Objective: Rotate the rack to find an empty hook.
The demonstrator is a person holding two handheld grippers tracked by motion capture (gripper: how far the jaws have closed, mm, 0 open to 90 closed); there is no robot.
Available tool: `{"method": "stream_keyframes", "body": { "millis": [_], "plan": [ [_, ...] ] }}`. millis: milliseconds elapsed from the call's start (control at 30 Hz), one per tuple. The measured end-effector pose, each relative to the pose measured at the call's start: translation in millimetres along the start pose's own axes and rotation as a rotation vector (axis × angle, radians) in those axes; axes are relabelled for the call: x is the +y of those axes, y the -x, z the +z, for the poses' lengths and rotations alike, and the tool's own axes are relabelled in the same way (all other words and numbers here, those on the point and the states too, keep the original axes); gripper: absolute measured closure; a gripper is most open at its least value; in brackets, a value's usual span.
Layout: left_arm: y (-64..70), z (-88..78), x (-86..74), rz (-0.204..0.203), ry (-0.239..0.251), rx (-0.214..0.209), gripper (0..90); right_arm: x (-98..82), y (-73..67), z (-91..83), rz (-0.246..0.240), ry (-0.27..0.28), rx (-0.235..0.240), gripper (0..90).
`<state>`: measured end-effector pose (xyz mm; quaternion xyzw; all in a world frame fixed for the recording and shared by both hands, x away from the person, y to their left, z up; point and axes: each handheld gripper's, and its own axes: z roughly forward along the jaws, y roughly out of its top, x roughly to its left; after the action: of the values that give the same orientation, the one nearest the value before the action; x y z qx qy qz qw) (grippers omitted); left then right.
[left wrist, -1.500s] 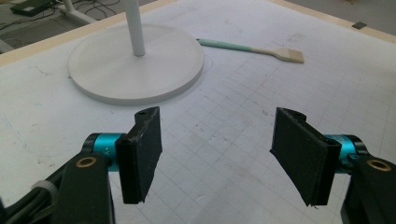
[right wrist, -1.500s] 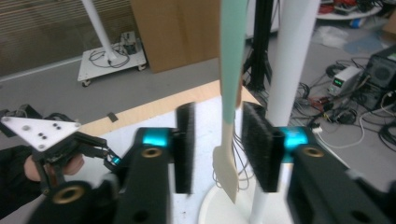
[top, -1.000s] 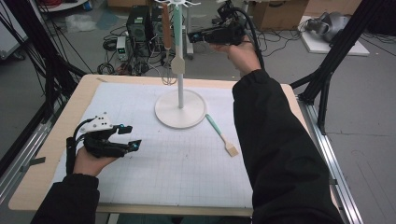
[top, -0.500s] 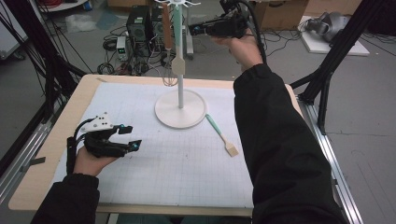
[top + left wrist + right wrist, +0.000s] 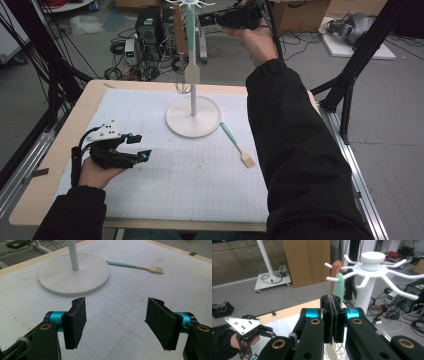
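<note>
A white utensil rack (image 5: 193, 116) stands at the back middle of the gridded mat, its hooked top (image 5: 372, 260) close ahead in the right gripper view. From its hooks hang a green-handled spatula (image 5: 191, 65), a brown-handled utensil (image 5: 179, 30) and a wire whisk (image 5: 182, 87). My right gripper (image 5: 207, 20) is held high beside the rack's top, jaws pressed flat together with nothing seen between them (image 5: 333, 320). Another green-handled spatula (image 5: 237, 145) lies on the mat right of the base. My left gripper (image 5: 142, 147) rests low at the left, open and empty (image 5: 117, 322).
The rack's round base (image 5: 75, 275) and the lying spatula (image 5: 135, 265) are ahead of the left jaws. Black frame poles (image 5: 350, 75) stand right of the table. Cables and electronics boxes (image 5: 150, 25) crowd the floor behind the table's far edge.
My right gripper has risen a little beside the rack's top, still shut. The left hand and gripper have not moved.
</note>
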<state>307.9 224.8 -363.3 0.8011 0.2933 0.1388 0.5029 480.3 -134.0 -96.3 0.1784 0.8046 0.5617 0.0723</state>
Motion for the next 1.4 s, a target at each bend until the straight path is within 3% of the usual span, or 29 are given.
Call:
{"method": "stream_keyframes", "body": {
  "millis": [333, 867, 1167, 1400],
  "plan": [
    [-2.0, -0.7, -0.4, 0.005, -0.005, 0.003, 33.1, 9.0, 1.3, 11.0, -0.006, 0.016, -0.007, 89.3],
    [-0.2, 0.7, -0.3, 0.000, -0.001, -0.003, 33.0, 11.0, -6.2, 23.9, -0.017, -0.001, -0.016, 89.3],
    [0.3, 1.6, 0.4, 0.000, -0.001, -0.006, 33.0, 11.9, -6.6, 11.3, -0.021, 0.019, -0.039, 89.3],
    [0.2, 1.5, 0.1, 0.007, -0.008, -0.008, 33.0, 13.0, -8.9, 17.1, -0.026, 0.017, -0.043, 89.3]
  ]
}}
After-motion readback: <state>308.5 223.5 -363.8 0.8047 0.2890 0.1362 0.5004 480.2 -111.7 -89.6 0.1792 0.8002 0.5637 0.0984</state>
